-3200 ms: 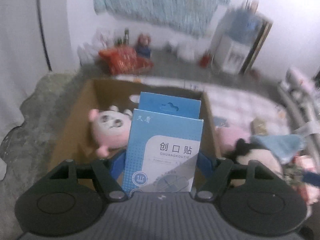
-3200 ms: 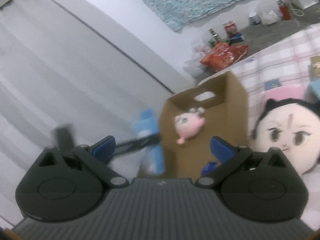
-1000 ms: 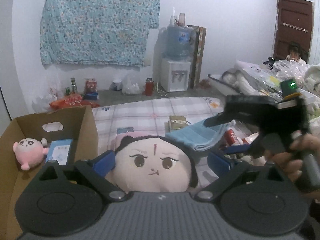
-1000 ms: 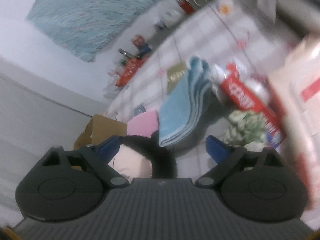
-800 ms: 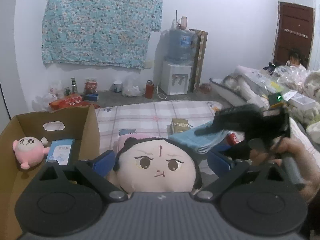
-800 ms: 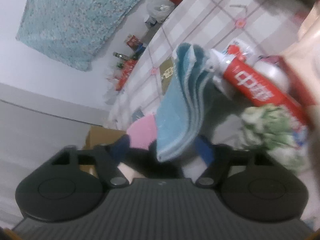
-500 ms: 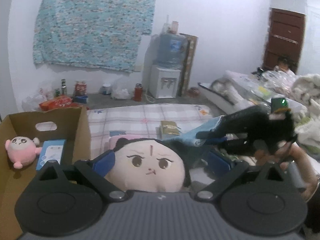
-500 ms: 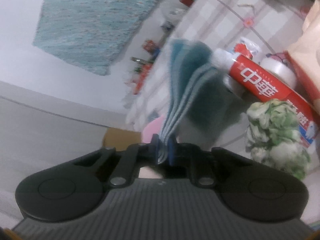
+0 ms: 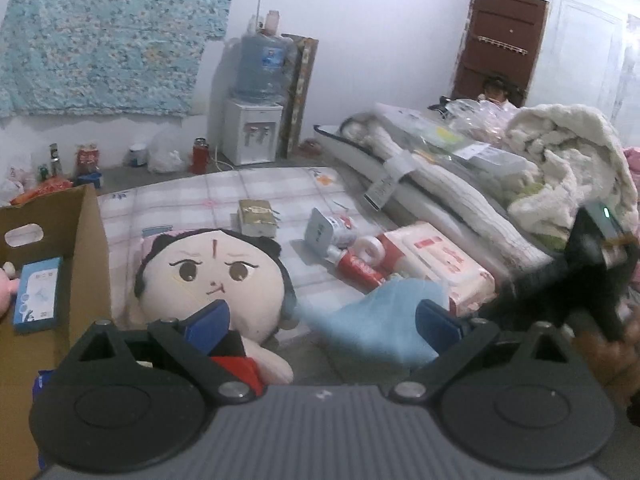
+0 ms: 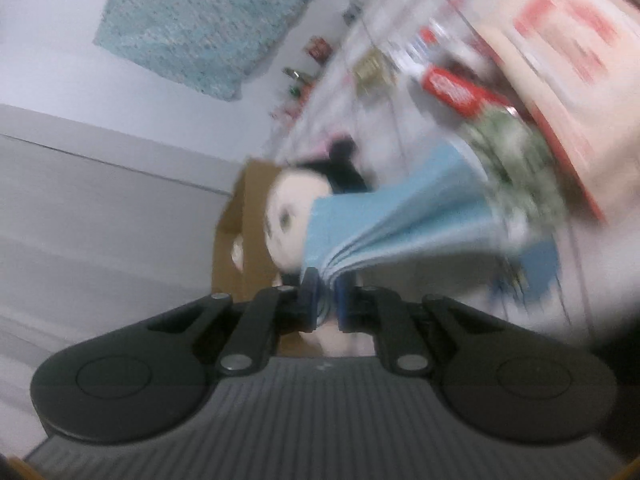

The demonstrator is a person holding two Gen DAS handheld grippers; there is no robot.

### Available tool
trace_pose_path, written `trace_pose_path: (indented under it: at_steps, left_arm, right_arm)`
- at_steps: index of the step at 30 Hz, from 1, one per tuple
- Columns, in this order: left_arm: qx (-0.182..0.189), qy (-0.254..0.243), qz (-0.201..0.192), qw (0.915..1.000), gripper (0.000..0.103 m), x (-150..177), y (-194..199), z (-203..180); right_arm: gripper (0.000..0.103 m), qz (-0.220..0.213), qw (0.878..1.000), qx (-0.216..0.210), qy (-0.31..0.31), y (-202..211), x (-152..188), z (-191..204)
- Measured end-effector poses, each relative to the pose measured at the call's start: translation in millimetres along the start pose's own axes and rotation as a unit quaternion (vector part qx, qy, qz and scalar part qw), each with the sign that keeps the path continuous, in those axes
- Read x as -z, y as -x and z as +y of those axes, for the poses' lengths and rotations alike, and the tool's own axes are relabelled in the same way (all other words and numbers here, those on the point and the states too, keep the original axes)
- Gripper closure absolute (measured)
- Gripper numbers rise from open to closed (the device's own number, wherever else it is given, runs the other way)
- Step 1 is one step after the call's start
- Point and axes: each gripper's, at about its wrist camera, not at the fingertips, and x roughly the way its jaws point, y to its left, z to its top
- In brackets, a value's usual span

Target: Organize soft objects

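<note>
A folded light-blue cloth (image 10: pixel 400 224) fans out from my right gripper (image 10: pixel 326 294), which is shut on its edge. In the left wrist view the same cloth (image 9: pixel 376 320) hangs blurred low over the checked bed, with the black right gripper (image 9: pixel 560 280) at its right end. My left gripper (image 9: pixel 322 322) is open, gripping nothing. Its left fingertip (image 9: pixel 208 320) stands in front of the chin of a black-haired plush doll (image 9: pixel 212 276) lying on the bed. A cardboard box (image 9: pixel 88 240) at the left holds a blue plaster box (image 9: pixel 38 294) and a pink plush (image 9: pixel 4 284).
A red toothpaste tube (image 9: pixel 360 270), a tape roll (image 9: pixel 366 245), a pink-white tissue pack (image 9: pixel 436 260) and a small gold box (image 9: pixel 256 218) lie on the bed (image 9: pixel 180 204). Piled bedding (image 9: pixel 560 168) fills the right side. A water dispenser (image 9: pixel 256 120) stands by the far wall.
My right gripper closed on the blue cloth and pulled it off the bed, down and to the right, away from the toothpaste. The left wrist view tipped downward toward the doll.
</note>
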Motion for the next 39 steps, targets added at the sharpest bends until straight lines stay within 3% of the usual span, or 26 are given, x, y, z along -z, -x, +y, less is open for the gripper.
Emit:
trace_pose_path:
  at_steps: [7, 8, 10, 13, 14, 15, 20, 28, 39]
  left_arm:
    - [0.026, -0.014, 0.043, 0.9986, 0.003, 8.2, -22.9, -11.5]
    - [0.031, -0.02, 0.051, 0.998, 0.003, 10.0, -26.9, -14.8]
    - [0.038, -0.033, 0.066, 0.9965, 0.003, 14.3, -35.7, -21.9]
    - [0.051, -0.044, 0.088, 0.9938, 0.003, 18.8, -50.8, -31.1]
    - [0.055, -0.045, 0.096, 0.9929, 0.003, 20.0, -56.6, -34.0]
    - [0.059, -0.046, 0.102, 0.992, 0.003, 20.6, -62.7, -36.5]
    - [0.068, -0.06, 0.144, 0.9854, 0.003, 23.1, -107.1, -53.3]
    - [0.029, -0.102, 0.22, 0.9696, 0.0, 42.8, -165.9, -74.4]
    - [0.02, -0.094, 0.237, 0.9668, 0.0, 39.5, -178.9, -79.4]
  right_arm:
    - [0.093, 0.033, 0.993, 0.116, 0.011, -4.8, 39.3, -33.0]
    - [0.094, 0.032, 0.994, 0.107, 0.008, -2.9, 40.6, -35.6]
    - [0.085, 0.023, 0.995, 0.101, 0.007, 5.4, 40.0, -35.5]
    - [0.062, -0.027, 0.991, 0.129, 0.032, 26.8, 37.8, -27.9]
    - [0.05, -0.045, 0.989, 0.139, 0.039, 33.8, 36.8, -25.5]
    - [0.047, -0.063, 0.986, 0.145, 0.049, 42.8, 32.8, -23.8]
    - [0.045, -0.114, 0.979, 0.148, 0.076, 56.7, 14.1, -20.3]
    - [0.043, -0.126, 0.98, 0.131, 0.079, 36.8, -4.1, -27.7]
    - [0.035, -0.127, 0.977, 0.144, 0.096, 14.9, -5.7, -30.5]
